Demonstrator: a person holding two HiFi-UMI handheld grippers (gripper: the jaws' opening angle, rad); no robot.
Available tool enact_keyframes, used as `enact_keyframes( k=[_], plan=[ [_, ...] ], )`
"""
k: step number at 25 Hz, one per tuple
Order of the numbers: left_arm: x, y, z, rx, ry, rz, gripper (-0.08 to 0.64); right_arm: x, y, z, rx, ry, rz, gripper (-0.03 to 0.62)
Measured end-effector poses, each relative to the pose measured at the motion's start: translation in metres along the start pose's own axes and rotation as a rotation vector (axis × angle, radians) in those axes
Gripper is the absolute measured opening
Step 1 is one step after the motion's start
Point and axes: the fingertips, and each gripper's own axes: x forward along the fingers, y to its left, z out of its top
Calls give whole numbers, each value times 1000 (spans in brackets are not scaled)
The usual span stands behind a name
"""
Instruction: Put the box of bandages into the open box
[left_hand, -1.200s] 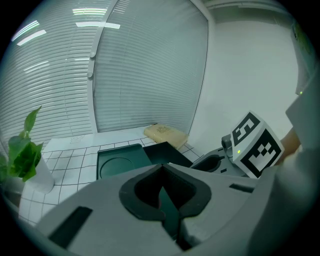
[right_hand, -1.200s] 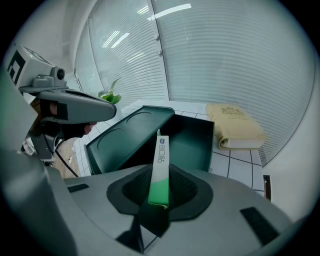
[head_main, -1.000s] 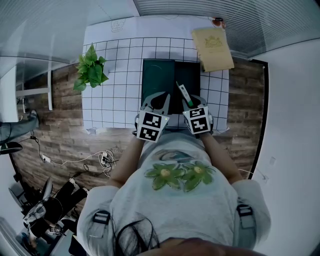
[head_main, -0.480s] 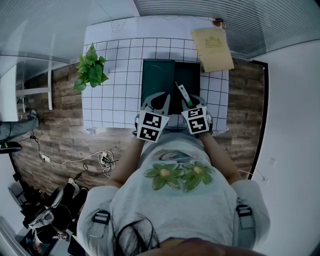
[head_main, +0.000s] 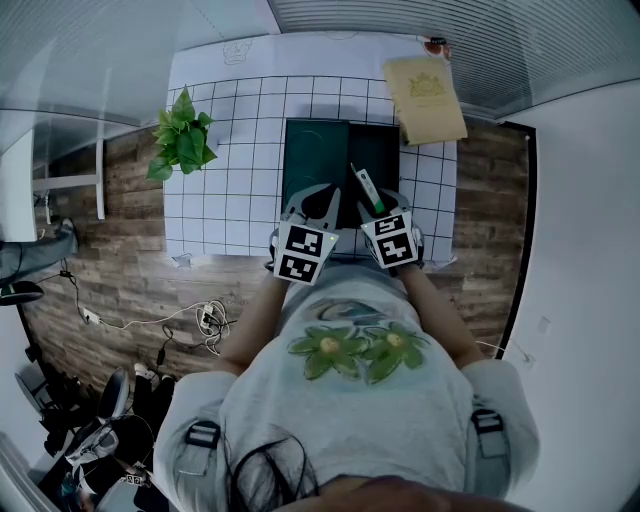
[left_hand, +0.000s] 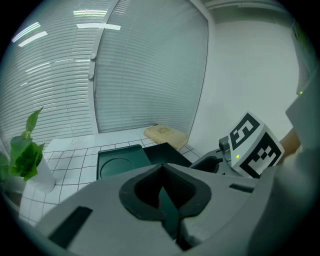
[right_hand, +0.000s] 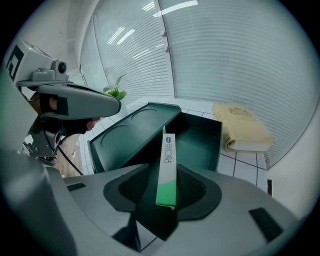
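- Counter (head_main: 230, 180): a white surface with a black grid. It carries the open box, a potted plant (head_main: 182, 135) at its left edge and a tan book (head_main: 426, 97) at its far right corner.
- Open box (head_main: 385, 150): dark green and lying open, with its lid (head_main: 316, 150) folded out flat on its left side. A round embossed ring shows on the lid. The tan book lies just beside the box's far right corner.
- Right tongs (head_main: 385, 202): held over the near edge of the open box and pointing steeply down. The jaws have just been opening and now stand released.
- Box of bandages (right_hand: 167, 167): a slim white carton with a green lower end, standing on edge between the jaws of the right tongs. A gap shows on each side of the carton, so neither pad presses on it. It tilts away from the person, and its white upper end reaches over the inside of the open box. What its green lower end rests on cannot be told.
- Left tongs (left_hand: 160, 170): held just beside the right tongs, over the near edge of the lid. The jaw tips meet, so the tongs are clenched with nothing between them.
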Motion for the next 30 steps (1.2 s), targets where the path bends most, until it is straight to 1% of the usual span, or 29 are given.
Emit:
enact_keyframes(
  k=[6,13,14,21,25,30],
  plan=[
    [-2,0,3,5,-7,2,8,-13,-3,13,14,-64,-3,160],
    [-4,-3,7,18,-17,-9,6,-33,-10,28,62,-152,-29,158],
    [-5,-3,8,20,-18,-11,7,-37,-11,31,69,-167,-33,150],
    [-8,-8,10,35,-22,-22,7,-62,-18,43,93,-273,-71,23],
    [-11,-13,10,46,-22,-30,6,-73,-15,47,133,-325,-47,8],
    [-16,-19,7,58,-19,-38,6,-78,-8,44,125,-328,-32,8]
  ],
)
